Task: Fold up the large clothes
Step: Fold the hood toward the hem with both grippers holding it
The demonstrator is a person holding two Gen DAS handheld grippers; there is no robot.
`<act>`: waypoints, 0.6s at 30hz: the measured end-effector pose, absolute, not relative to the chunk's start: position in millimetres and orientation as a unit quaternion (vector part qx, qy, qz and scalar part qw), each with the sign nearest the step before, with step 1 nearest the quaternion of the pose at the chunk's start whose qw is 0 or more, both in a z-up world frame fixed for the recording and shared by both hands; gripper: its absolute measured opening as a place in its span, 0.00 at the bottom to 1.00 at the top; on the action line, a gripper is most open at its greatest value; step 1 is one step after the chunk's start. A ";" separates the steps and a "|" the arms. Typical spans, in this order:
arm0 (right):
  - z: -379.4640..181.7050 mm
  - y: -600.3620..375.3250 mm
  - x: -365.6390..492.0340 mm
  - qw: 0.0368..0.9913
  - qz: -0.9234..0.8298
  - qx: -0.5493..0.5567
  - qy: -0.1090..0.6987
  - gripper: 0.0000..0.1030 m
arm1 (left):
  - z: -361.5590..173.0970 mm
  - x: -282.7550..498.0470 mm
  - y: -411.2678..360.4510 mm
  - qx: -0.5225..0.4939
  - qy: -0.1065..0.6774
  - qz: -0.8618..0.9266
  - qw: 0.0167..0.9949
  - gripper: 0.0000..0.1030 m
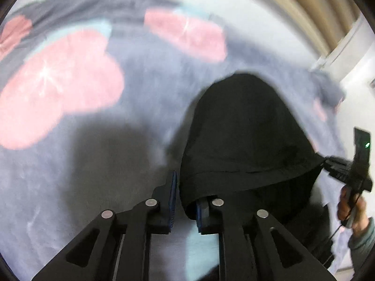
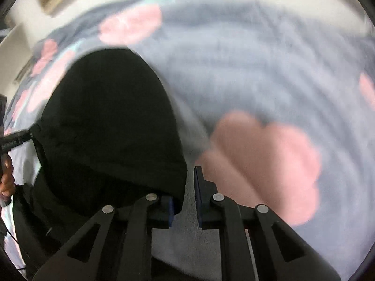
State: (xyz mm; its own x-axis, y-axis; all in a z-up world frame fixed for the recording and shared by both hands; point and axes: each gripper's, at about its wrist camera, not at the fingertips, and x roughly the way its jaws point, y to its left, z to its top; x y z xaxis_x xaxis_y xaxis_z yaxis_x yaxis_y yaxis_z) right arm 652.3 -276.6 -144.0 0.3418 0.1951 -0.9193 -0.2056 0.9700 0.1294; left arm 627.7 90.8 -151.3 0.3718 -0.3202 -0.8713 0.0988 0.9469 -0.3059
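Holding a black garment (image 1: 246, 140) stretched between 2 grippers above a flowered bedspread (image 1: 70, 82): left gripper (image 1: 186, 207) and right gripper (image 2: 184, 202) are each clenching an edge. Risk: shallow bites near the edge slipping, dropping the fold.

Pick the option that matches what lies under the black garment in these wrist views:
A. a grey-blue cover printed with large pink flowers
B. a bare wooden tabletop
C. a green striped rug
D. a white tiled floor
A: in both wrist views the black garment lies over a grey-blue cover that bears large pink flowers.
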 end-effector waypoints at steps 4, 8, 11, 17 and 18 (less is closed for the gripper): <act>-161.8 -293.5 660.2 0.803 0.124 0.037 0.582 0.20 | -173.0 639.1 83.5 -0.106 0.570 -0.129 0.805 0.24; -134.6 -305.4 642.2 0.802 0.130 0.016 0.583 0.45 | -136.9 621.0 86.9 -0.069 0.550 -0.145 0.820 0.43; -96.7 -316.6 627.5 0.817 0.157 0.006 0.554 0.46 | -93.4 601.1 101.3 -0.075 0.504 -0.168 0.844 0.50; -51.0 -295.2 676.0 0.841 0.197 0.013 0.503 0.46 | -38.1 631.1 78.9 -0.111 0.434 -0.210 0.869 0.58; -56.3 -278.8 691.7 0.837 0.206 0.009 0.506 0.46 | -41.5 641.0 67.9 -0.104 0.439 -0.212 0.867 0.58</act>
